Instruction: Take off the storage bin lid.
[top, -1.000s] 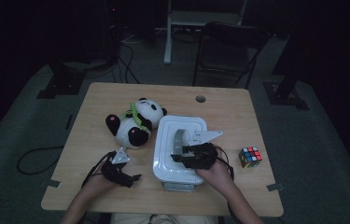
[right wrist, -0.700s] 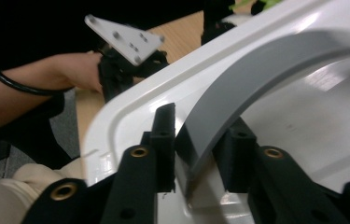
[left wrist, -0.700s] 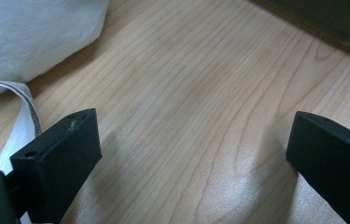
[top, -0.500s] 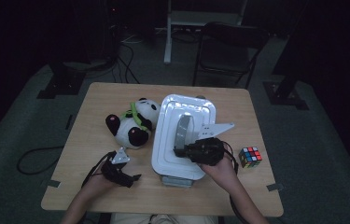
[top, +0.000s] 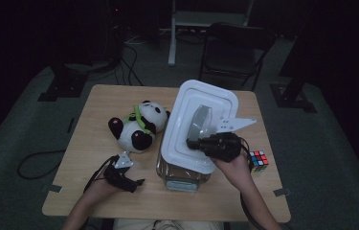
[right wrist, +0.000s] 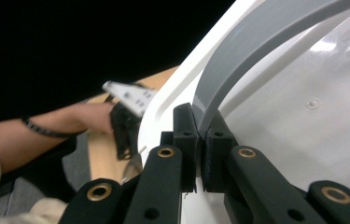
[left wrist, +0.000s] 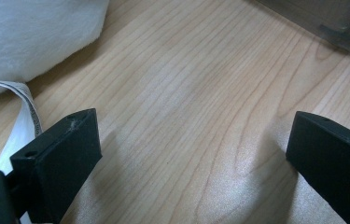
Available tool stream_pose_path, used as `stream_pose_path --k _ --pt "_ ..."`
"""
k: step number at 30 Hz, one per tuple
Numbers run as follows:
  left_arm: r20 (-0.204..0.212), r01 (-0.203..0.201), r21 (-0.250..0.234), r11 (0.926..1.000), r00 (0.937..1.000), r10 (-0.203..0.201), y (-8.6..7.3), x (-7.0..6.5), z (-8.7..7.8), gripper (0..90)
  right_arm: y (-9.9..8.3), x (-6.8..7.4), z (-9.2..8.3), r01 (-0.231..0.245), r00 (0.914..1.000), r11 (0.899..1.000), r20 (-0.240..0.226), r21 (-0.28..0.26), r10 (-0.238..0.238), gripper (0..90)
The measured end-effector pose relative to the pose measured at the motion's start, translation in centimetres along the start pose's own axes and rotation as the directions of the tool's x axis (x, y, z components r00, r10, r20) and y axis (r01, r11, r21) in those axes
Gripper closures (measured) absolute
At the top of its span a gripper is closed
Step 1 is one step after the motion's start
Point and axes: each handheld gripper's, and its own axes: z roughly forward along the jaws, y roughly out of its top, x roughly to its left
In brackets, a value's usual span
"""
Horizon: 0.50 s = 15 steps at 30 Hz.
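A white lid with a grey handle hangs tilted above a clear container. My right gripper is shut on the near end of that handle; its jaws have just been closing on it. In the right gripper view the gripper pinches the grey handle against the white lid. My left gripper rests low on the table at the front left, open. Between its open jaws lies bare wood.
A panda plush lies left of the container, its white fur and label close to the left gripper. A colour cube sits at the right of the table. A chair stands behind.
The right gripper has risen with the lid, which has come up off the container and tilted towards the camera. The left gripper has kept still.
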Motion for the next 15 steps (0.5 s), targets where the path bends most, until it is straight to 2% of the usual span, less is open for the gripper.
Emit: stream_pose_path --k 5,7,11,15 --pt "-0.001 -0.002 0.000 1.0000 1.0000 0.002 0.0 0.0 0.0 3.7 0.8 -2.3 -1.0 -0.021 0.9970 0.999 0.074 -0.028 0.023 86.8" --pt "-0.001 -0.002 0.000 1.0000 1.0000 0.002 0.0 0.0 0.0 3.7 1.1 -3.3 -1.4 -0.032 0.9953 0.999 0.090 -0.044 0.036 86.8" --pt "-0.001 -0.002 -0.001 1.0000 1.0000 0.002 0.0 0.0 0.0 3.7 1.6 -5.3 -2.1 -0.049 0.9869 0.996 0.150 -0.068 0.059 86.8" --pt "-0.001 -0.002 -0.001 1.0000 1.0000 0.002 0.0 0.0 0.0 3.7 1.8 -7.5 -2.8 -0.069 0.9749 0.994 0.206 -0.086 0.085 86.8"
